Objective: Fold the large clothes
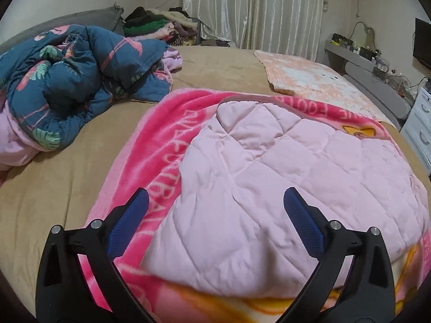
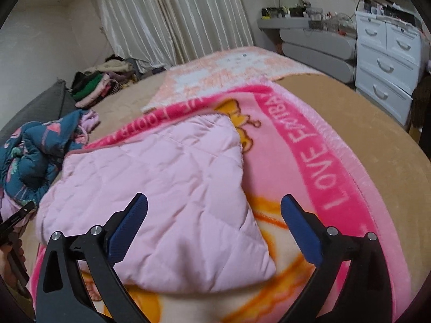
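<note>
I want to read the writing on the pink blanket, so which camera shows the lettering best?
The right wrist view: the pink blanket shows its border lettering large and unblocked, though partly upside down. The left wrist view shows only partial, inverted lettering, with the pale quilted cover lying over most of the blanket.

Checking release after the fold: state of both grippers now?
Left gripper: open, holding nothing, above the pink quilted garment.
Right gripper: open, holding nothing, above the same garment.

walls: pale, bare | window: pleated cream curtains floor-length | furniture: tan bed, grey shelf unit, white drawers | light: dim indoor
</note>
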A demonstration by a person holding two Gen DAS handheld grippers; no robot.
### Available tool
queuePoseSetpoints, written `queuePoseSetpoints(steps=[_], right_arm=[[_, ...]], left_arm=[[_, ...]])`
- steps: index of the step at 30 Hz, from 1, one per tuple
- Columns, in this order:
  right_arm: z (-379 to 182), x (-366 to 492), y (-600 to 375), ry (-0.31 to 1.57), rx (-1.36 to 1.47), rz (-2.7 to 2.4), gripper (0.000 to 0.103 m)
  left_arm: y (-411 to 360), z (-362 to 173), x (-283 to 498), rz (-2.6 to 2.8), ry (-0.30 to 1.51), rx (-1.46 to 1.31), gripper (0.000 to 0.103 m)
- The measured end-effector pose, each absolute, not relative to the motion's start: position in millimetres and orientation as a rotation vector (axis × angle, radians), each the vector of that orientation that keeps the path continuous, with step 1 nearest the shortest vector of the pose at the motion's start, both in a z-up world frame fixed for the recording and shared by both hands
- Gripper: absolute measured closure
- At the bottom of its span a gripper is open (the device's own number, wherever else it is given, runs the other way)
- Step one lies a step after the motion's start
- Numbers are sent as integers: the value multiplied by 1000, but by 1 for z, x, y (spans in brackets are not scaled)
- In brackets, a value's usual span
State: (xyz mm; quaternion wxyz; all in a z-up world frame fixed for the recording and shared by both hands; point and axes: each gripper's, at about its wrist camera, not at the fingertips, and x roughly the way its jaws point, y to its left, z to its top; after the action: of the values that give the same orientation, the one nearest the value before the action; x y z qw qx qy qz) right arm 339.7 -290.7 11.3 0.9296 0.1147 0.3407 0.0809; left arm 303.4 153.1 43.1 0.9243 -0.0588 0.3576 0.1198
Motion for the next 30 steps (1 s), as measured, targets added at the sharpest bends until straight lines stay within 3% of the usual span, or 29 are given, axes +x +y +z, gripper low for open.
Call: queuePoseSetpoints(steps=[14, 30], right_arm=[[30, 279, -286, 654, 230, 201, 4], [-20, 261, -290, 750, 325, 128, 4]], left_arm=[[131, 54, 251, 218, 727, -102, 9], [142, 6, 230, 213, 833, -241, 9]])
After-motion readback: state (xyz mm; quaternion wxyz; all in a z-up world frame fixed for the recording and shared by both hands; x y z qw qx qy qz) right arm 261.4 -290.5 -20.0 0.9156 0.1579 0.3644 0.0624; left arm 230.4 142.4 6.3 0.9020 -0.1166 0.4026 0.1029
